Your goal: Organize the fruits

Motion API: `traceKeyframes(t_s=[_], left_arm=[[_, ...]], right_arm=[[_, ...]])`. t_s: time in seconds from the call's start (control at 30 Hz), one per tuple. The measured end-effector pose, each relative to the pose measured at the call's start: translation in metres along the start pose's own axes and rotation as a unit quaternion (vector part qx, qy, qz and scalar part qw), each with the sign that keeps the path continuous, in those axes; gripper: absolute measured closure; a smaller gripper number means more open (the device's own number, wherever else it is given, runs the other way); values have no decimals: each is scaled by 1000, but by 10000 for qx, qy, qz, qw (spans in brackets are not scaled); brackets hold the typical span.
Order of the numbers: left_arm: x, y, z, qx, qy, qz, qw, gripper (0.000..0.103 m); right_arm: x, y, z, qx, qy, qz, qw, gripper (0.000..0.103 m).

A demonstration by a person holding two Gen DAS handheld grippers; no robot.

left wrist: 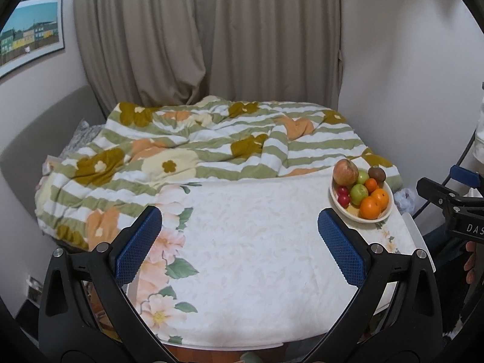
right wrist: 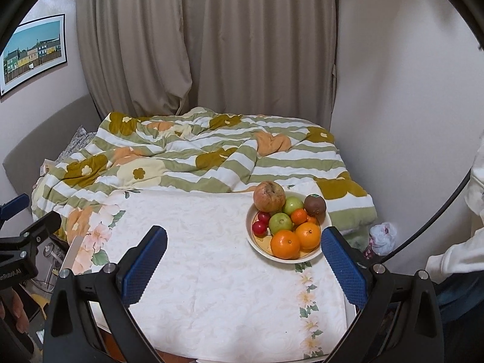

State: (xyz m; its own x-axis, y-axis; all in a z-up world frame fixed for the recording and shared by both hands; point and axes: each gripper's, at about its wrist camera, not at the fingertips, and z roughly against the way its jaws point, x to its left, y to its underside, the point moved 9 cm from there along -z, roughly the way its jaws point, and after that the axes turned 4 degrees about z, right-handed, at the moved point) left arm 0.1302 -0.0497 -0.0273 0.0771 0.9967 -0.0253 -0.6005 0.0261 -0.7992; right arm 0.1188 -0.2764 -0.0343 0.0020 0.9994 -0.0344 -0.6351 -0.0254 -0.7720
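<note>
A cream bowl [right wrist: 314, 252] [left wrist: 335, 202] sits at the table's far right corner, piled with fruit. In it lie a large reddish apple [right wrist: 269, 196] [left wrist: 345, 171], a brown kiwi [right wrist: 315, 204], green fruits [right wrist: 280, 223], oranges [right wrist: 285, 244] and small red plums [right wrist: 259, 227]. My right gripper [right wrist: 243, 260] hovers open over the tablecloth, its right finger just below and right of the bowl. My left gripper [left wrist: 239, 246] hangs open above the middle of the table, nothing between its blue pads [left wrist: 139, 248]. The bowl lies up and right of it.
A white floral tablecloth [left wrist: 248, 260] covers the table. Behind it lies a bed with a green-striped flowered duvet [left wrist: 193, 148], beige curtains and white walls. A person's white sleeve [right wrist: 453, 254] is at the right. A crumpled bag [right wrist: 382, 237] rests on the floor by the bed.
</note>
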Motion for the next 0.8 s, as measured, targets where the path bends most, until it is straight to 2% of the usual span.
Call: traceKeyframes(t_s=[0.8], left_arm=[[-6, -9, -2, -147, 36, -11, 9999, 0]], right_arm=[[-2, -2, 0, -7, 28, -21, 10000, 2]])
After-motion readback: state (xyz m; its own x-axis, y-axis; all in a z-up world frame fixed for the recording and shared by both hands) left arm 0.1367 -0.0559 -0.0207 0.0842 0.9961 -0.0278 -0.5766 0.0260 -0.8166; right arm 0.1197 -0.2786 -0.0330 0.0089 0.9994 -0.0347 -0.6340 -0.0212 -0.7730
